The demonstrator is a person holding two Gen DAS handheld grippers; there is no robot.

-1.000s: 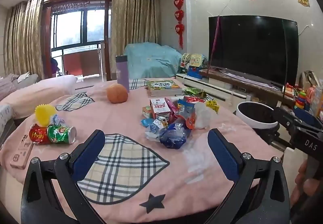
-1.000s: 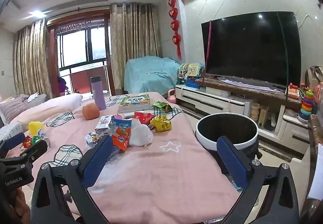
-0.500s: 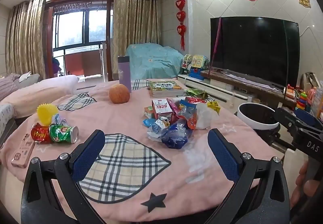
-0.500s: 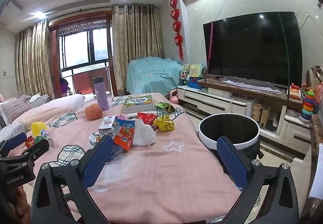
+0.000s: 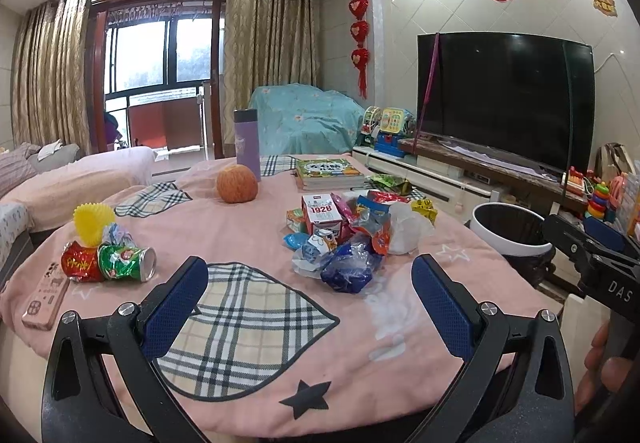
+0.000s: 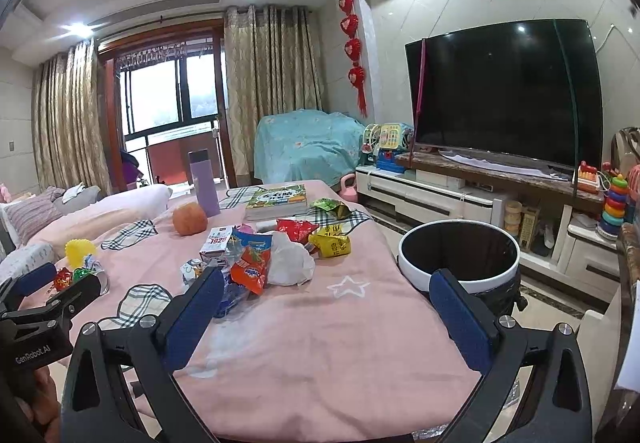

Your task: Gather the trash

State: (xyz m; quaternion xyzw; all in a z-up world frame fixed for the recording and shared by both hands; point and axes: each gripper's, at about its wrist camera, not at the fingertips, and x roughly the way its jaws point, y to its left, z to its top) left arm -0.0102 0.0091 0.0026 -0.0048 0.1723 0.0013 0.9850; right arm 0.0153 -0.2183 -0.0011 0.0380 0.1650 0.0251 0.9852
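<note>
Hovering over table (image 5: 248, 235), nothing collected yet. Left gripper (image 5: 308, 293) fingers wide, empty; right gripper (image 6: 326, 303) fingers wide, empty. Wrapper pile (image 5: 352, 231) mid-table; crushed cans (image 5: 108, 263) at left edge. Bin (image 6: 460, 261) beside table, right side, looks empty. All pickups remain.

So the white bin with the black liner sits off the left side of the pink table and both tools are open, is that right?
Not quite. The bin sits off the right side of the table, as the right wrist view shows. The rest holds: the left tool and right tool are both open.
</note>
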